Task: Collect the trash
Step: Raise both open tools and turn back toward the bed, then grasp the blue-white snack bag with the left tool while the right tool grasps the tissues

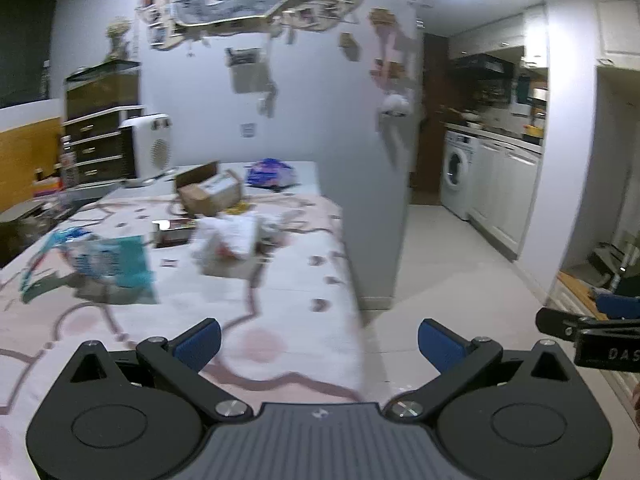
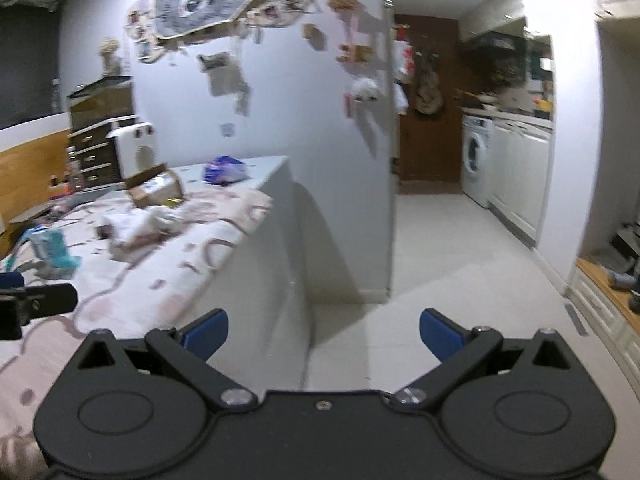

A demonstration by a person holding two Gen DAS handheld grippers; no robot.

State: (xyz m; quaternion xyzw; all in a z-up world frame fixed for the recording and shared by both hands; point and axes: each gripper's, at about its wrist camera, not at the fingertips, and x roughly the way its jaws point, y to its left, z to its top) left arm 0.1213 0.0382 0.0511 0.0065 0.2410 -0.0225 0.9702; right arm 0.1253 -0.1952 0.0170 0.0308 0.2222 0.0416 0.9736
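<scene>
Trash lies scattered on a table with a pink patterned cloth (image 1: 280,320). A teal and white wrapper (image 1: 108,264) lies at the left, crumpled white paper (image 1: 232,244) sits mid-table, an open cardboard box (image 1: 210,190) stands behind it, and a purple bag (image 1: 270,172) rests at the far end. My left gripper (image 1: 318,346) hovers open over the table's near right edge, holding nothing. My right gripper (image 2: 324,334) is open and empty beside the table's right side, above the floor. The right wrist view shows the same wrapper (image 2: 52,250), paper (image 2: 136,228), box (image 2: 154,186) and bag (image 2: 224,170).
A white wall corner (image 1: 380,200) rises right of the table's far end. Dark drawers (image 1: 96,144) and a white heater (image 1: 150,148) stand at the back left. A tiled floor (image 2: 440,260) leads to a washing machine (image 2: 476,156) and white cabinets (image 2: 520,176).
</scene>
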